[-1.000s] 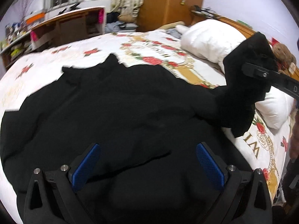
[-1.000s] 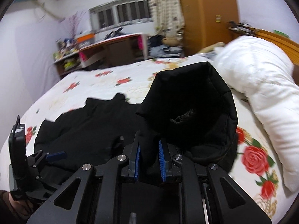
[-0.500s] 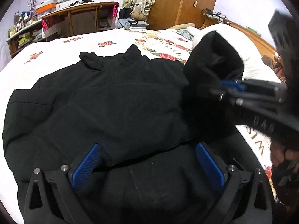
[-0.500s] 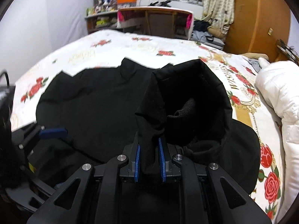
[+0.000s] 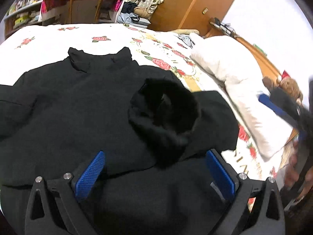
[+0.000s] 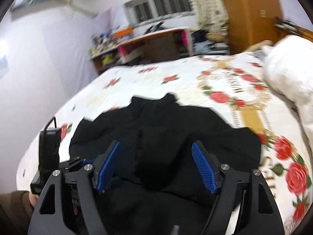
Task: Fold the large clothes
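Two grippers: left gripper (image 5: pixel 154 174) and right gripper (image 6: pixel 159 165) both gape wide, gripping nothing.
Garment: black coat (image 5: pixel 82 105) spread over the bed's (image 5: pixel 58 37) near edge, collar pointing to the far side.
Sleeve: cuff (image 5: pixel 166 109) lies bunched atop the torso, ahead-right of the left gripper, likely nearer to it.

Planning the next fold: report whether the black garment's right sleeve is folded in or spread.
Folded in: the sleeve lies bunched on the black garment.
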